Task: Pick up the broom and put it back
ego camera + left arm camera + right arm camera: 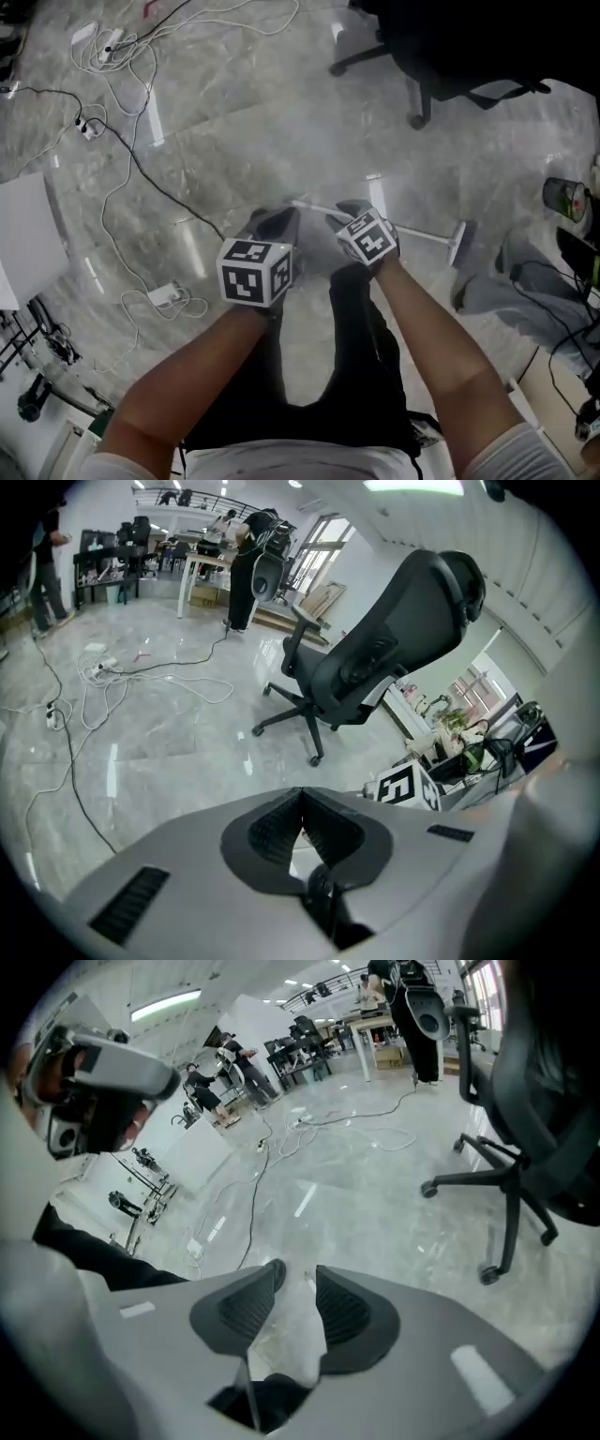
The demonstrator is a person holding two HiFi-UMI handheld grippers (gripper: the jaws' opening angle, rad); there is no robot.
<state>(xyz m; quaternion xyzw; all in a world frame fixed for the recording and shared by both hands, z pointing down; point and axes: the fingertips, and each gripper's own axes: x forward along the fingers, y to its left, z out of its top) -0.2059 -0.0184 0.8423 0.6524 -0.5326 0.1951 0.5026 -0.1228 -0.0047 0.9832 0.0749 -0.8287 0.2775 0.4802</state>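
Note:
The broom lies flat on the grey marble floor, its thin pale handle (424,232) running right to its small head (459,243). Both grippers hang low over the handle's left end. My left gripper (277,221) (301,797) is shut, its ribbed pads meeting at the tips with nothing between them. Just right of it, my right gripper (351,212) (296,1277) is open, and bare floor shows through the gap between its pads. The stretch of handle under the grippers is hidden. I cannot tell whether either gripper touches the broom.
A black office chair (441,56) (375,658) (525,1101) stands beyond the broom. Cables (122,150) and a white power adapter (165,297) trail over the floor at left. A seated person's legs (525,281) are just right of the broom head. A white board (23,234) lies at far left.

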